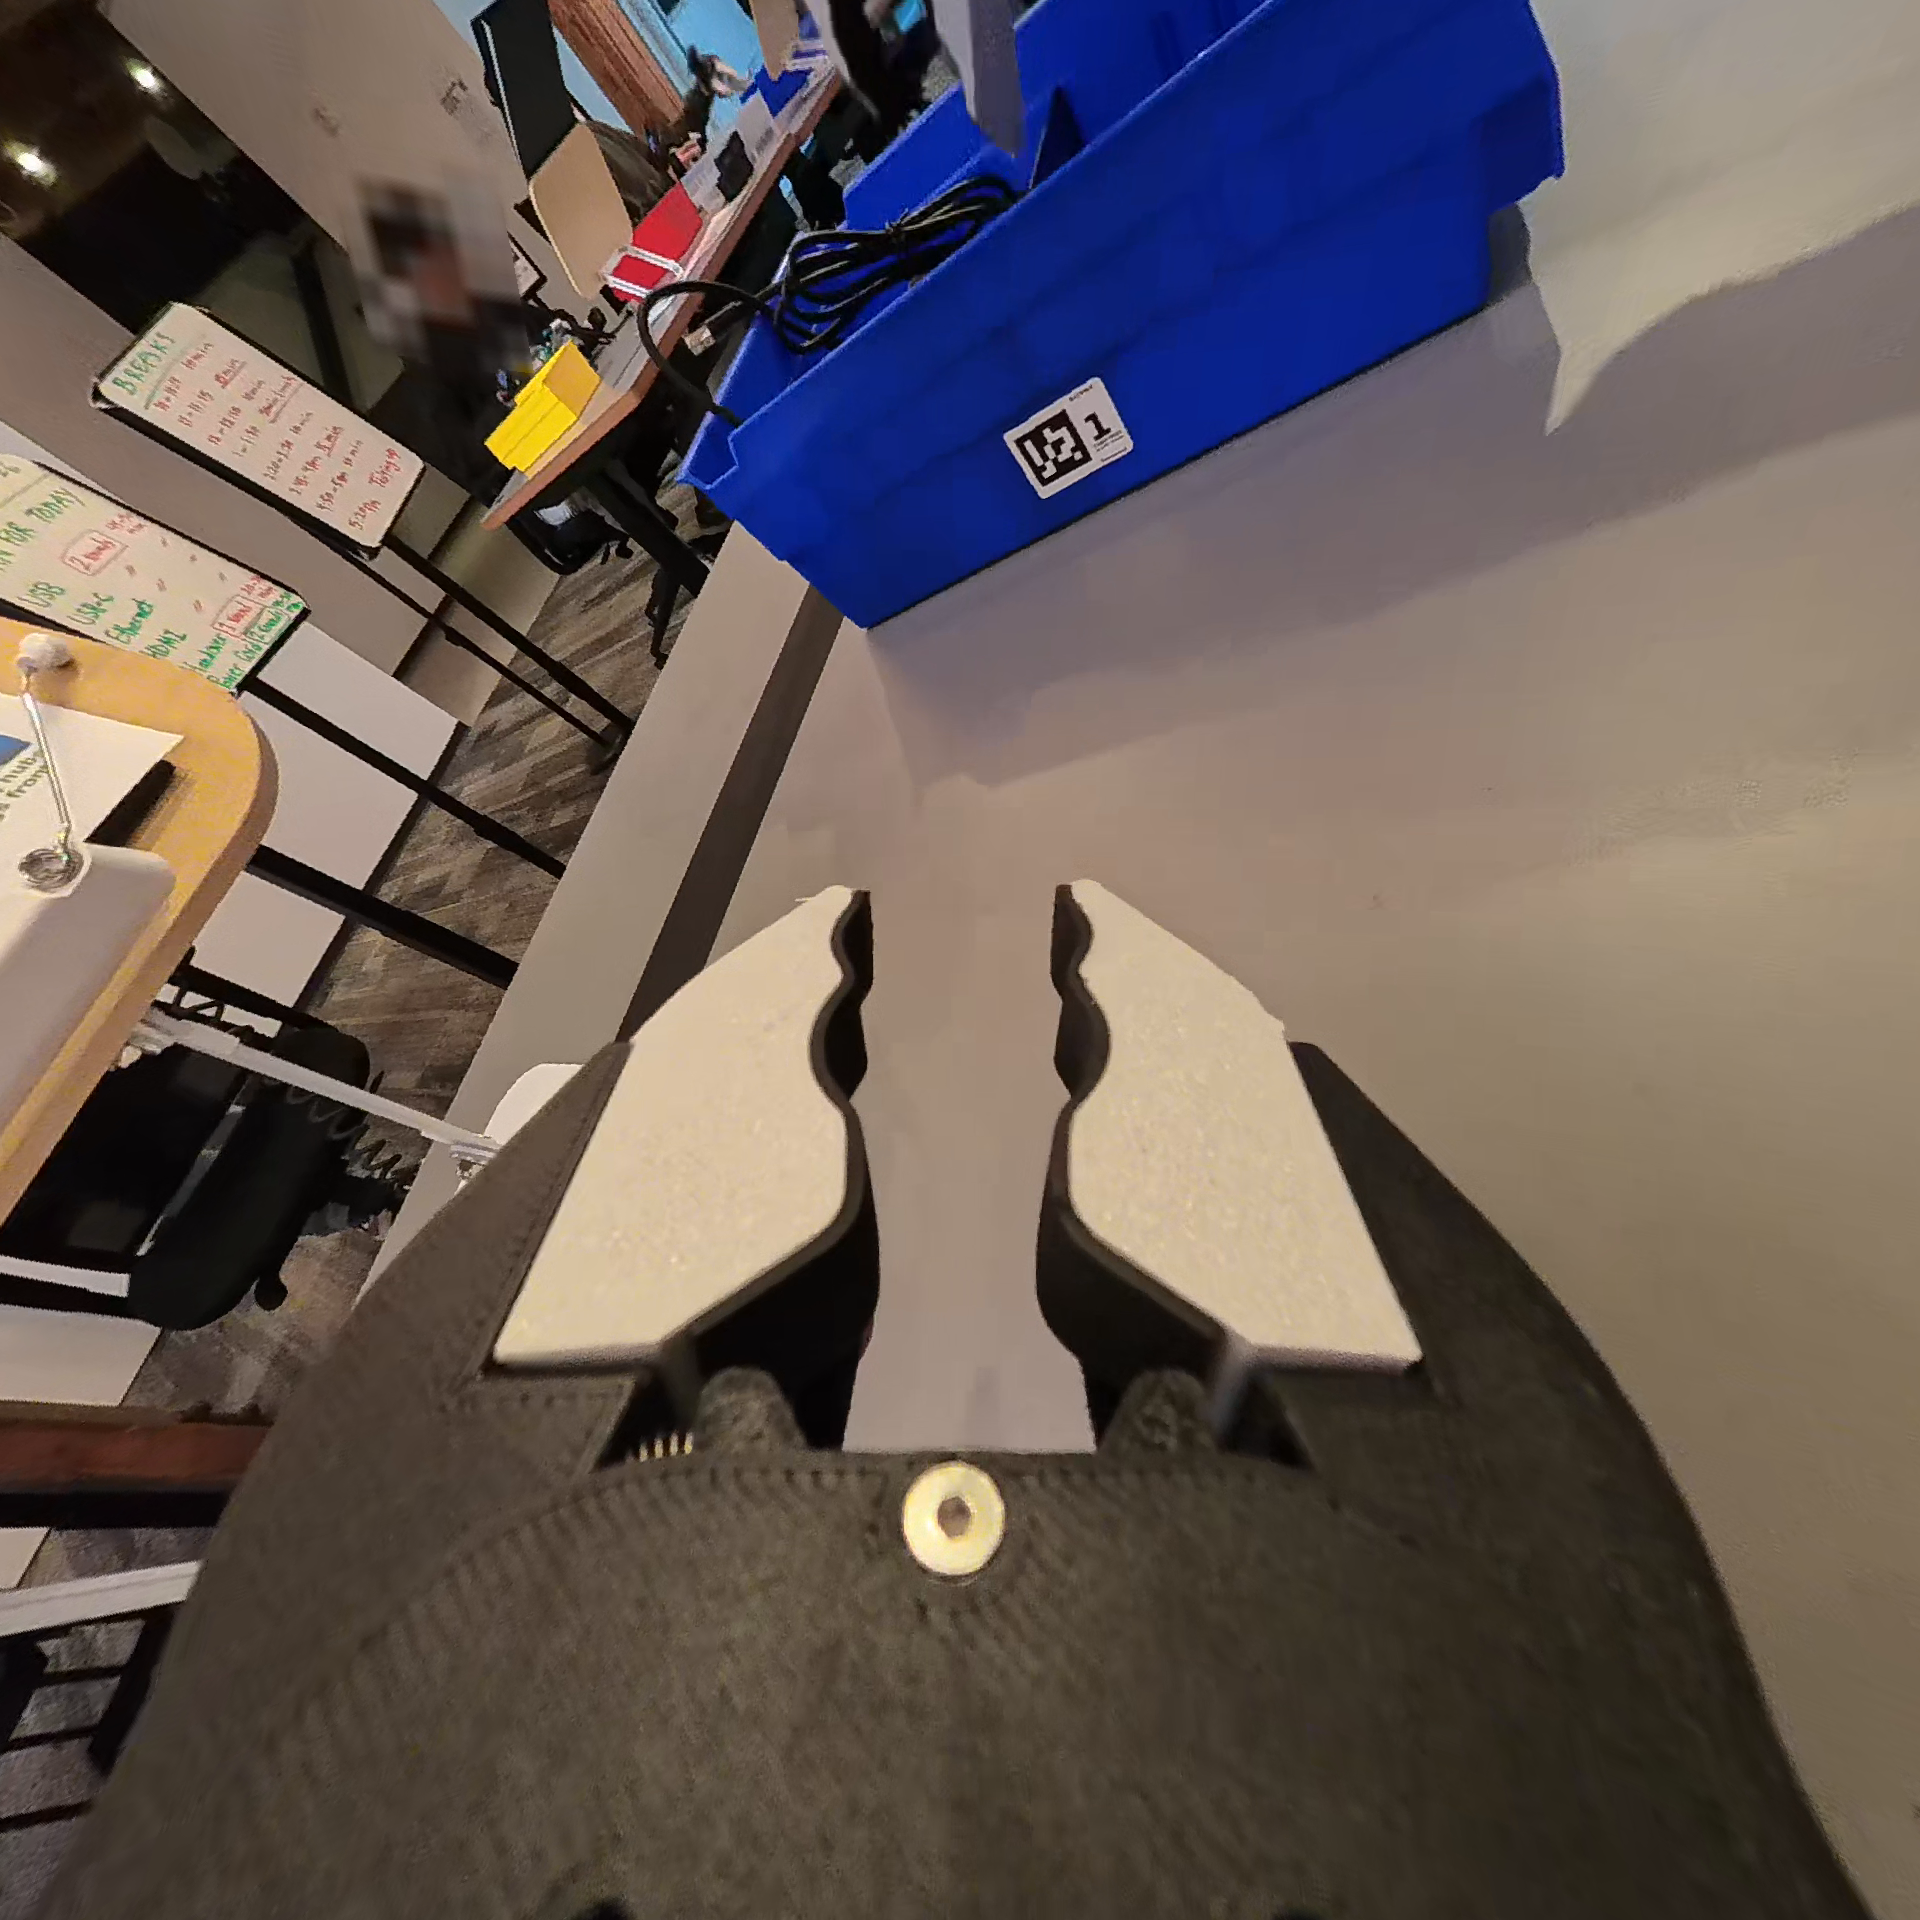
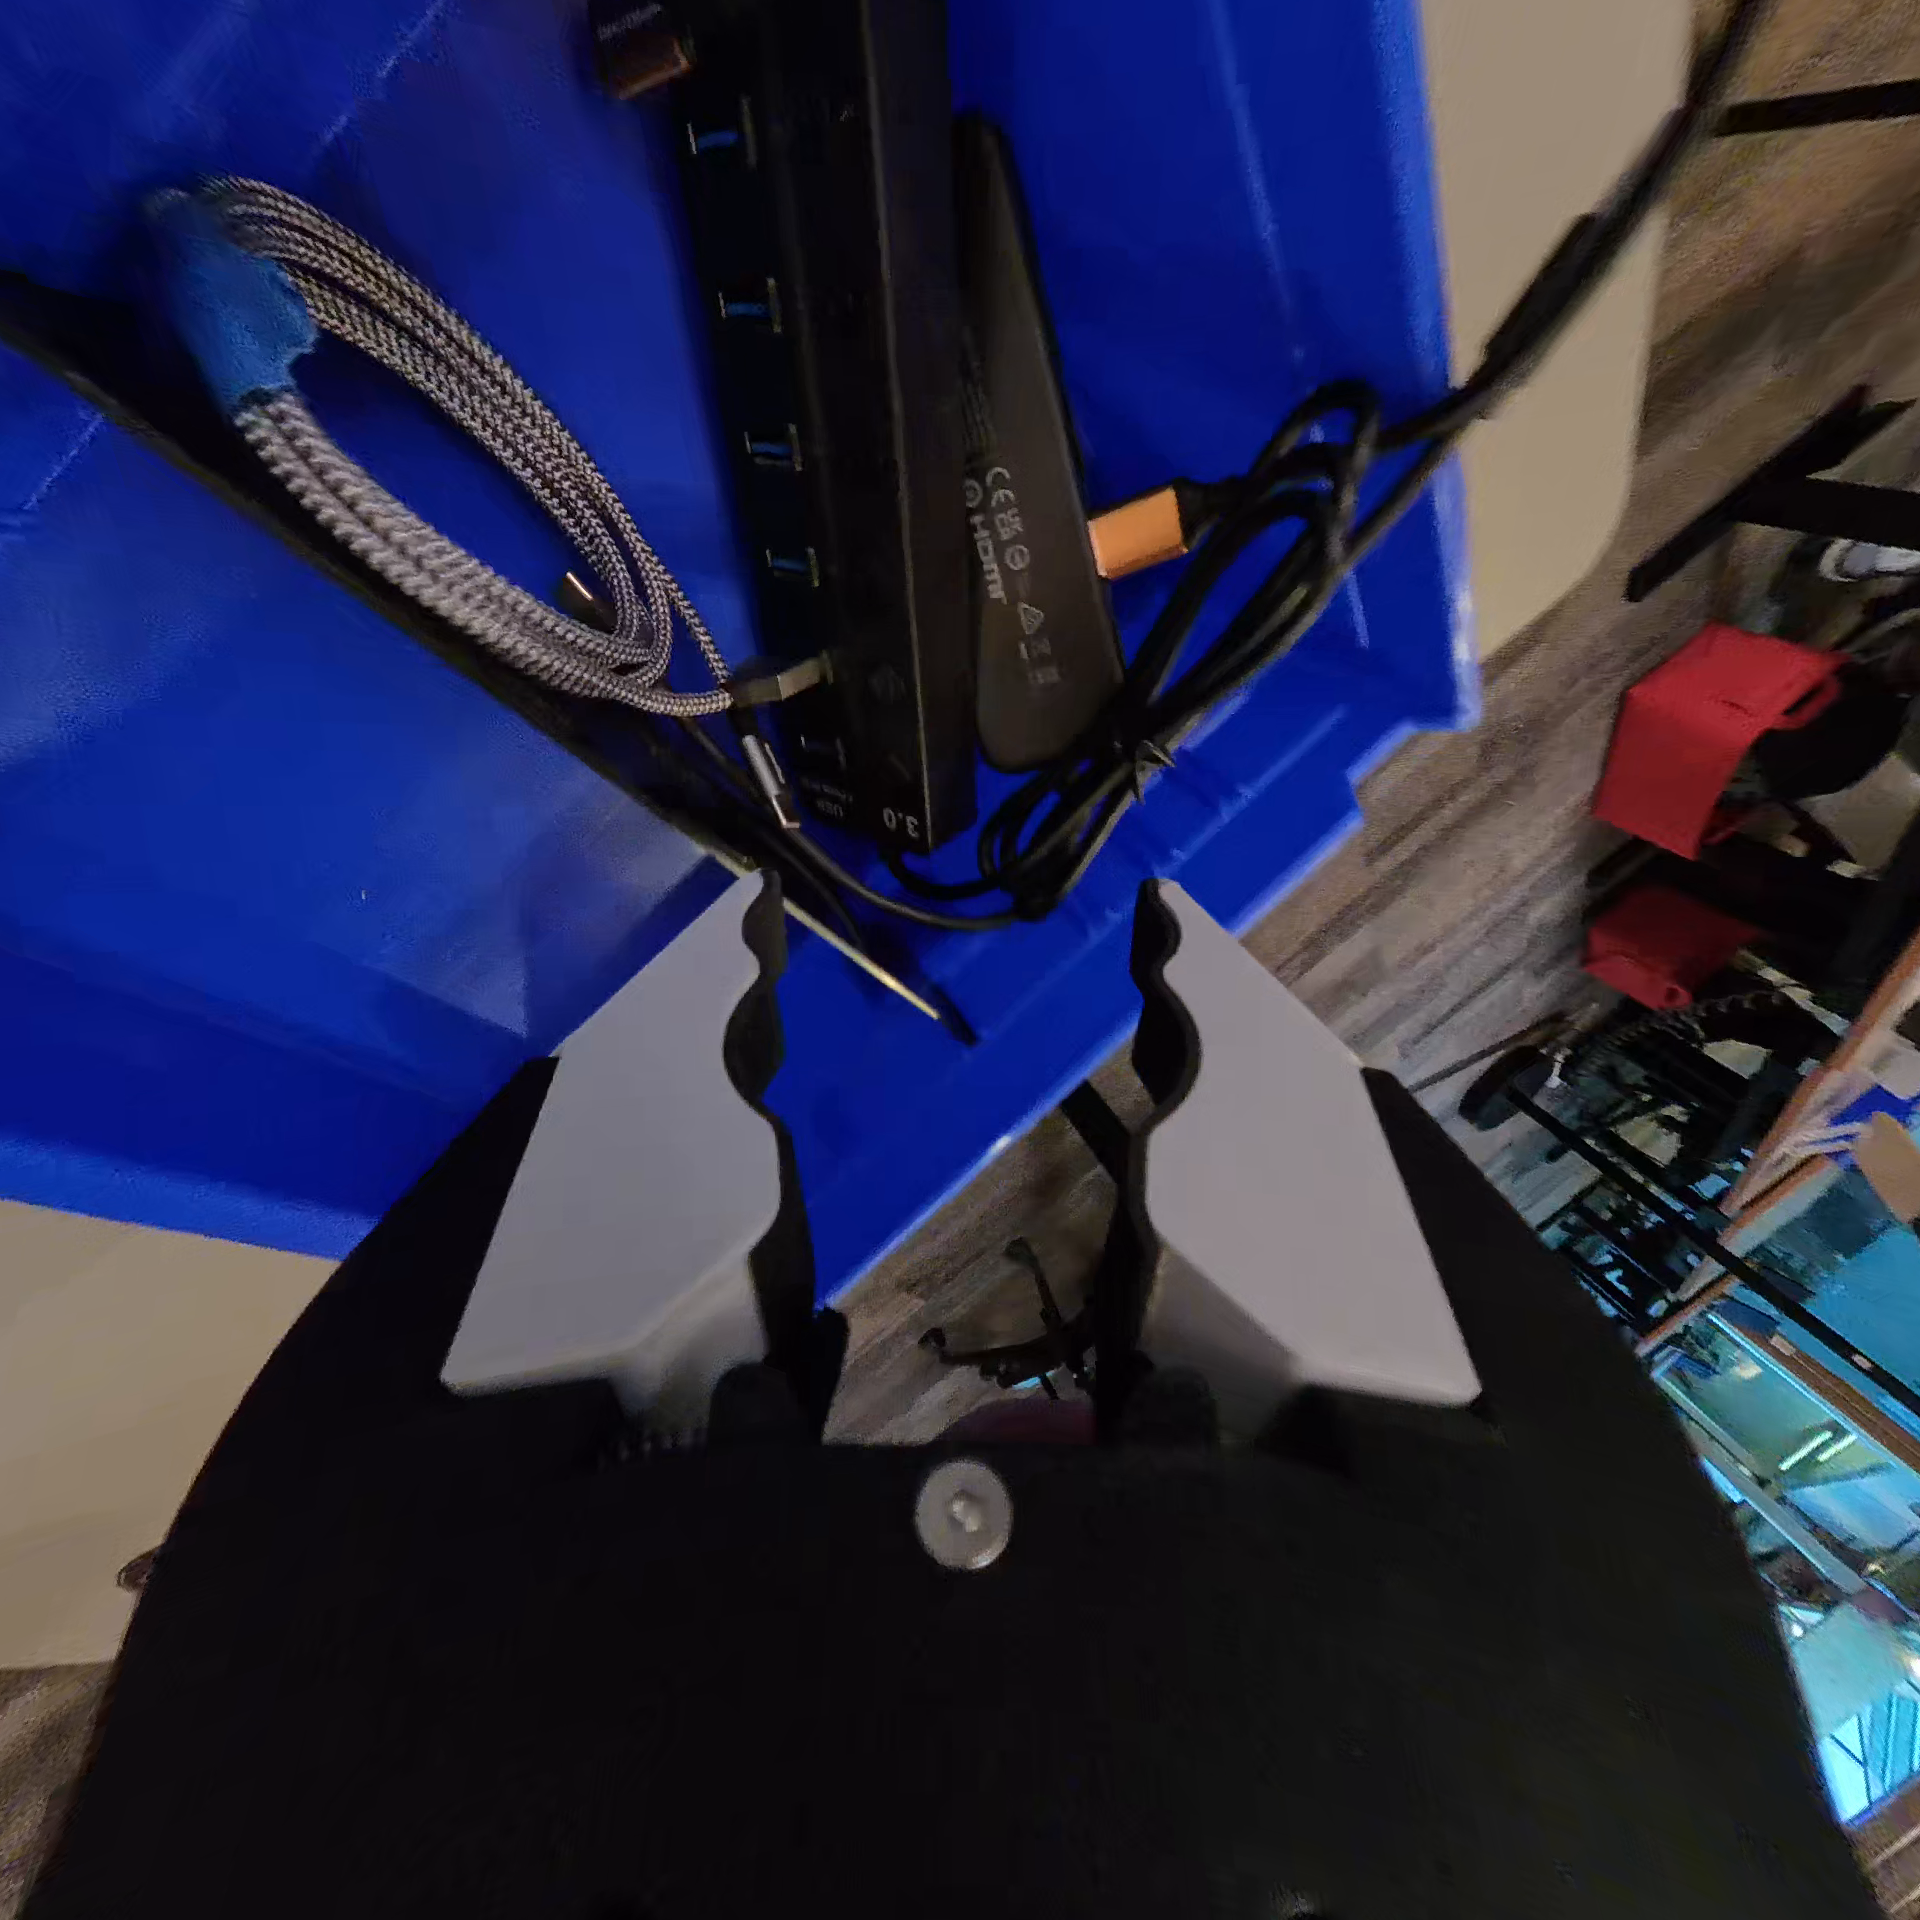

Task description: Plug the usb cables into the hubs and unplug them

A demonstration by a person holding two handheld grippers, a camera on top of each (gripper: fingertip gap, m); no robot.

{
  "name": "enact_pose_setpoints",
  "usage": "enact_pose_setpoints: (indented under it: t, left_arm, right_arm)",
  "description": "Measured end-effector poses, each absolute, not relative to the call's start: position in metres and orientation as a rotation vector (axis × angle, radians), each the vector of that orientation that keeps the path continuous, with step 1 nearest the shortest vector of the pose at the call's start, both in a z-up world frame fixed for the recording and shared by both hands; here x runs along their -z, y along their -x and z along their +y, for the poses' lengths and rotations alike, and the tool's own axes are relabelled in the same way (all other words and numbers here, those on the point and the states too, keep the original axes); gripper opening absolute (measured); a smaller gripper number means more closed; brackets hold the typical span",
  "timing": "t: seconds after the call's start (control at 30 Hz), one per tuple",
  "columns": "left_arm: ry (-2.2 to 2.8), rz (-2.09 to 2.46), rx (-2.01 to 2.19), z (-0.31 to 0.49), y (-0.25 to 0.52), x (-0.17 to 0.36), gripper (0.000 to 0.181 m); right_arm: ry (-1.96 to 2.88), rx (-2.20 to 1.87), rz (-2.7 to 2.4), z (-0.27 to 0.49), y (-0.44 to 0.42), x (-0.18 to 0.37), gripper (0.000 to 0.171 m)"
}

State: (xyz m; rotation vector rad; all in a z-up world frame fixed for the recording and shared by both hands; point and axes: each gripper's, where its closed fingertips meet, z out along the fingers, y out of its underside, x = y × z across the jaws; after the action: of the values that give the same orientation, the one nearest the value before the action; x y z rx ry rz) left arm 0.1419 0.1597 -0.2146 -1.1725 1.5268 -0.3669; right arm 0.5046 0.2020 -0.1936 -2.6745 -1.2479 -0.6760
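In the right wrist view a long black USB hub (image 2: 831, 447) with several blue ports lies in a blue bin (image 2: 312, 831). A flat dark adapter hub (image 2: 1023, 582) lies against it, with an orange-tipped plug (image 2: 1138, 540) at its side. A braided grey cable (image 2: 447, 499) with a blue band is coiled left of the hub; its plug (image 2: 779, 681) sits at a hub port. My right gripper (image 2: 956, 904) is open and empty just before the bin's corner. My left gripper (image 1: 961, 904) is open and empty low over the white table, short of the blue bin (image 1: 1143, 343).
Thin black cables (image 2: 1195, 707) loop in the bin's corner and one runs out over the rim. In the left wrist view black cables (image 1: 883, 249) lie in the bin. The table edge (image 1: 665, 852) runs along the left. Whiteboards, tables and chairs stand beyond it. The tips of one gripper are about 35 cm away from the tips of the other. The flat dark adapter hub (image 2: 1023, 582) is about 8 cm from my right fingertips and 40 cm from my left.
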Motion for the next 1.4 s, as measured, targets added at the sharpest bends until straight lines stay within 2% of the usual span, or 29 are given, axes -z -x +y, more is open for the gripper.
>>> enact_pose_setpoints:
  t: [0.2, 0.43, 0.5, 0.57, 0.77, 0.93, 1.13, 1.27, 1.4]
  left_arm:
    - [1.163, 1.487, 0.311, 0.166, -0.137, 0.202, 0.035]
    - [1.154, 1.440, 0.291, 0.171, -0.132, 0.187, 0.035]
    - [1.148, 1.434, 0.271, 0.172, -0.130, 0.184, 0.036]
    - [1.138, 1.426, 0.248, 0.174, -0.126, 0.179, 0.036]
    - [1.173, 1.331, 0.276, 0.189, -0.113, 0.153, 0.042]
    - [1.185, 1.274, 0.212, 0.200, -0.099, 0.129, 0.048]
    - [1.198, 1.183, 0.154, 0.201, -0.073, 0.075, 0.061]
    - [1.238, 1.169, -0.023, 0.217, -0.031, 0.051, 0.066]
    - [1.366, 1.138, -0.205, 0.243, 0.051, 0.047, 0.066]
  right_arm:
    - [2.439, 0.606, -1.000, 0.188, -0.477, 0.135, 0.061]
    - [2.017, 0.299, -0.384, 0.189, -0.477, 0.052, 0.053]
    - [1.926, 0.302, -0.236, 0.188, -0.497, 0.042, 0.058]
    - [1.896, 0.325, -0.149, 0.185, -0.516, 0.052, 0.060]
    - [2.087, 0.495, -0.134, 0.171, -0.562, 0.130, 0.066]
    - [2.102, 0.505, -0.052, 0.161, -0.589, 0.134, 0.067]
    - [2.247, 0.517, -0.089, 0.151, -0.600, 0.172, 0.072]
    - [2.296, 0.494, -0.134, 0.153, -0.597, 0.189, 0.074]
    - [2.314, 0.416, -0.169, 0.158, -0.588, 0.200, 0.073]
